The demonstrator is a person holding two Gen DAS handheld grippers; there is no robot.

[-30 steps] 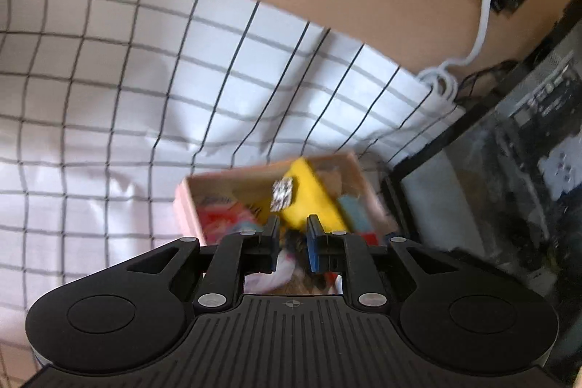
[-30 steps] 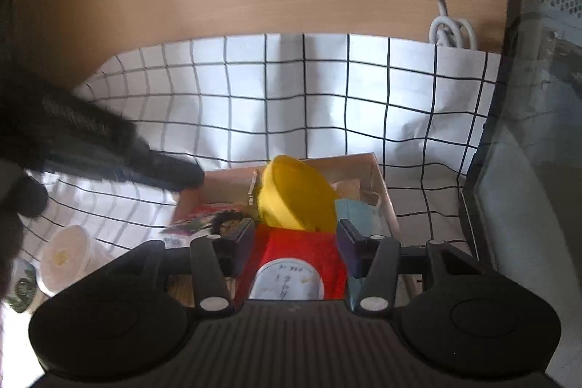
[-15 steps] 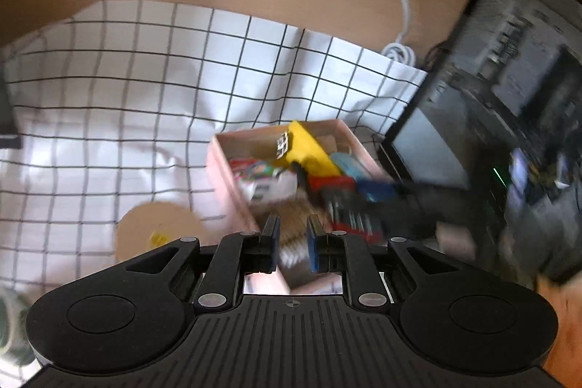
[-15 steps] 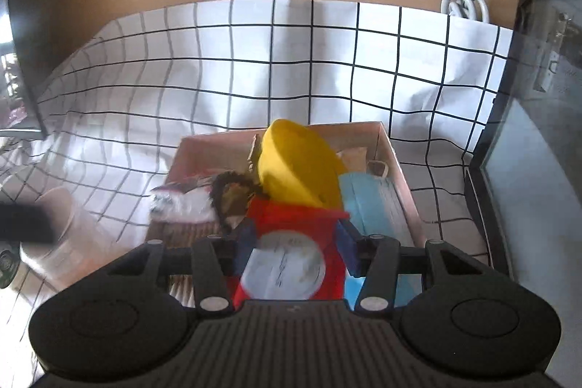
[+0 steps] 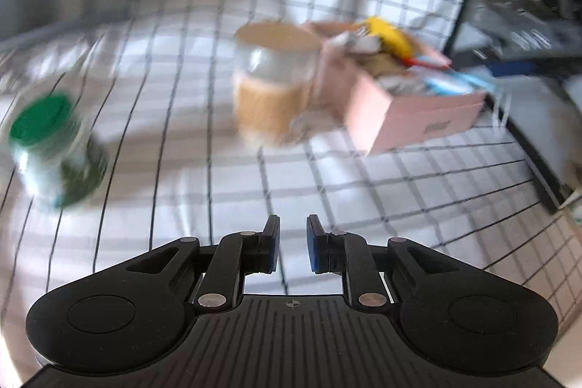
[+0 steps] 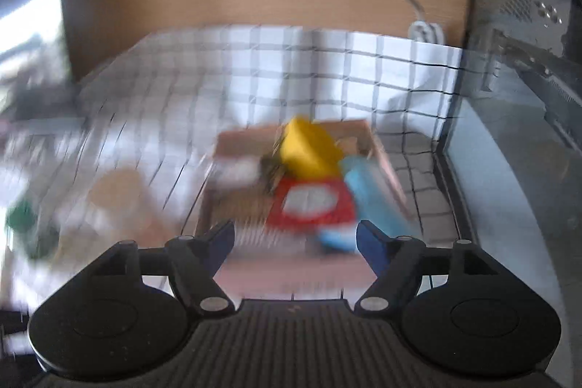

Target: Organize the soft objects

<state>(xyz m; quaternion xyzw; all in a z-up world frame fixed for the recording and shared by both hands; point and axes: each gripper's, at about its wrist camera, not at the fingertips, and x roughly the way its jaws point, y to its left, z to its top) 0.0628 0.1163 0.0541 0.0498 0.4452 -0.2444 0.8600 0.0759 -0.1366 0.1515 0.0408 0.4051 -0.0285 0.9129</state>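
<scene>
Both views were blurred by motion. In the left wrist view, the left claw (image 5: 293, 244) was seen above a white cloth with a black grid (image 5: 225, 170) covering the table. Its 2 blue-padded fingers were held close together with a narrow gap between them, and nothing was gripped. Ahead and to the right, a pink box (image 5: 411, 119) was seen resting on the cloth, filled with soft objects, among them a yellow item (image 5: 389, 31). Just beside the box, on its left, a clear jar with a tan lid (image 5: 272, 79) was seen. Well apart, at the far left, a green-lidded jar (image 5: 51, 148) was seen.

In the right wrist view, the right claw (image 6: 294, 242) was seen spread wide, with nothing held. Beyond its fingers, the same box (image 6: 382, 148) was seen, with the yellow item at the back, a red packet with a white round patch (image 6: 309, 202) in front, and a light blue pack (image 6: 371, 195) along the right side. A dark computer case (image 6: 520, 97) was seen at the right.
</scene>
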